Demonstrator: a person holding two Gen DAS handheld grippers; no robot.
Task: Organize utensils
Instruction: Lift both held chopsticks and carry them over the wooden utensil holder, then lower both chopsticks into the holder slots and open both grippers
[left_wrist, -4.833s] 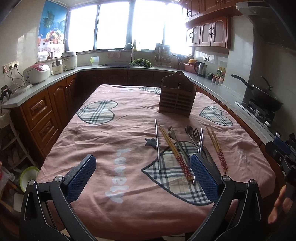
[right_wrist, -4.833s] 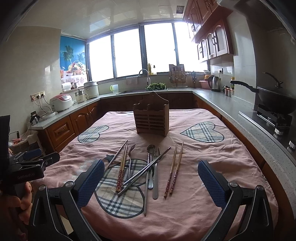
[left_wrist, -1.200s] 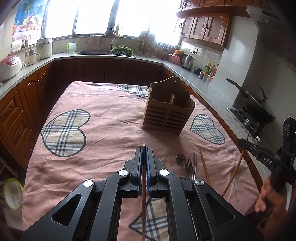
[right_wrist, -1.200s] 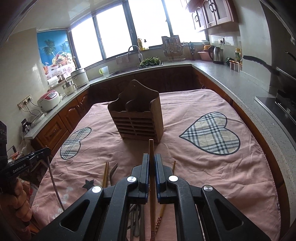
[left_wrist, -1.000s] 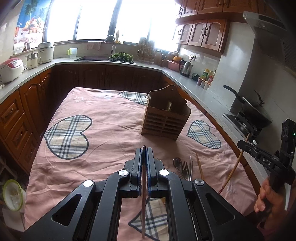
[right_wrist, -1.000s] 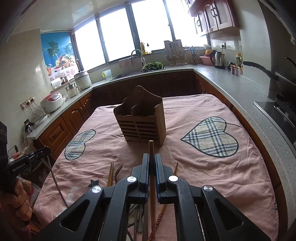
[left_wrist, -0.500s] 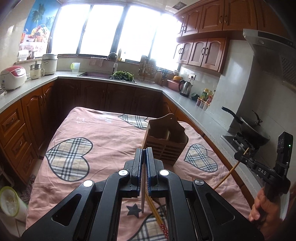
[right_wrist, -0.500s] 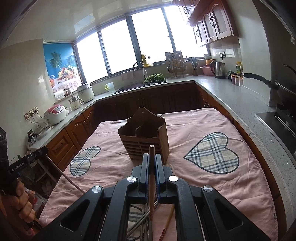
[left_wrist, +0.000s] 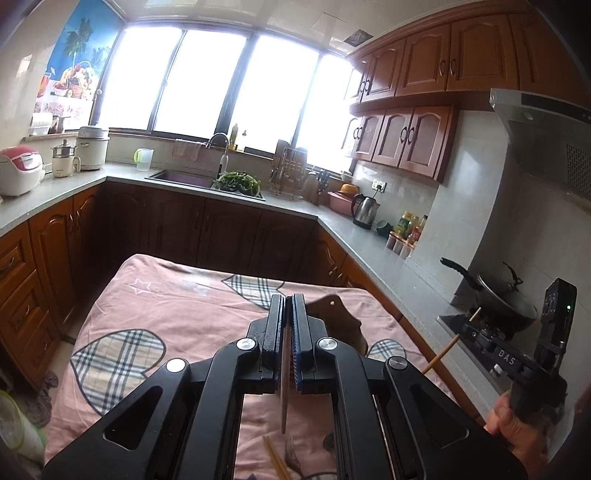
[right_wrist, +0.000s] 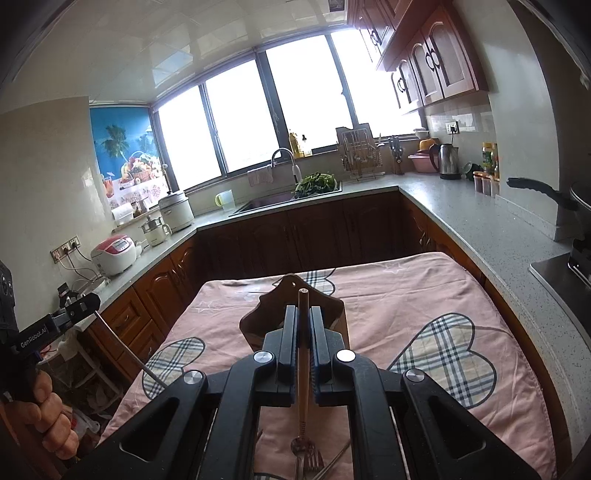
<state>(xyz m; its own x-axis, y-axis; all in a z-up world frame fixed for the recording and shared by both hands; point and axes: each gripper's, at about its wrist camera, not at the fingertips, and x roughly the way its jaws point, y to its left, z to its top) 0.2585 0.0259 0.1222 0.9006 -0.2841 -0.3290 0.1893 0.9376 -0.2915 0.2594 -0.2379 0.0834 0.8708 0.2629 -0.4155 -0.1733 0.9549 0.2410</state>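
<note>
Gripping a metal chopstick (left_wrist: 283, 406) in the closed left tongs (left_wrist: 285, 310); gripping a wooden chopstick (right_wrist: 303, 354) in the closed right tongs (right_wrist: 303, 314). Lying below on the cloth-covered counter (right_wrist: 406, 295): a fork (right_wrist: 308, 459). Standing beyond: the wooden holder (right_wrist: 266, 317).

Both your wrist cams sit right behind each claw, looking slightly down across the worktop (left_wrist: 155, 295) toward the windows (right_wrist: 240, 125), sharing the wooden holder (right_wrist: 295, 291).
</note>
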